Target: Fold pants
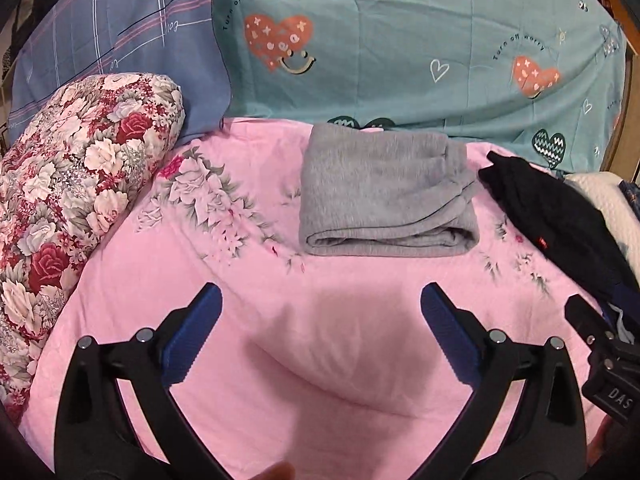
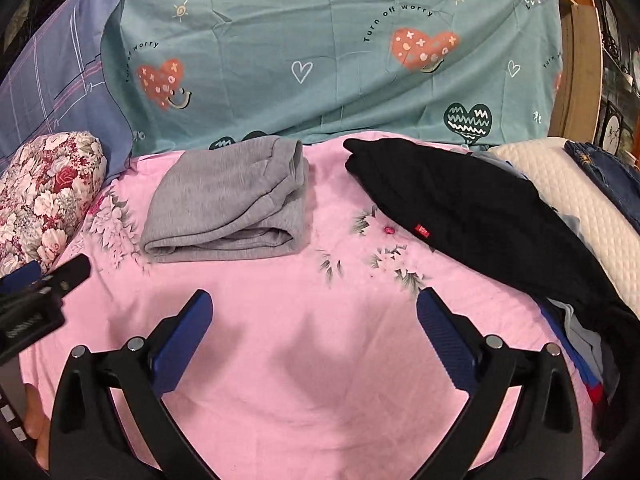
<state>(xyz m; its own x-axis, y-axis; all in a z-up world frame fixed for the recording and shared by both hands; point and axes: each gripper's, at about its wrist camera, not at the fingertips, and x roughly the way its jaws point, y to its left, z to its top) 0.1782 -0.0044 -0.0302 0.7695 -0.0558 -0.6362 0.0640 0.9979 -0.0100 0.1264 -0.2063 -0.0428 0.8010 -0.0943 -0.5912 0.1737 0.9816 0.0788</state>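
Note:
Grey pants [image 1: 384,196] lie folded into a thick rectangle on the pink floral sheet [image 1: 240,280], and they also show in the right wrist view [image 2: 228,204]. My left gripper [image 1: 320,300] is open and empty, hovering above the sheet in front of the pants. My right gripper [image 2: 314,304] is open and empty, above the sheet to the right of the left one. A black garment [image 2: 472,216] with a small red tag lies unfolded to the right of the grey pants; it also shows in the left wrist view [image 1: 560,224].
A floral rolled quilt [image 1: 72,208] lies at the left. A teal heart-print cover [image 1: 400,40] and a blue plaid pillow [image 1: 112,40] stand behind. A white pillow [image 2: 568,200], jeans [image 2: 608,176] and more clothes [image 2: 584,352] sit at the right edge.

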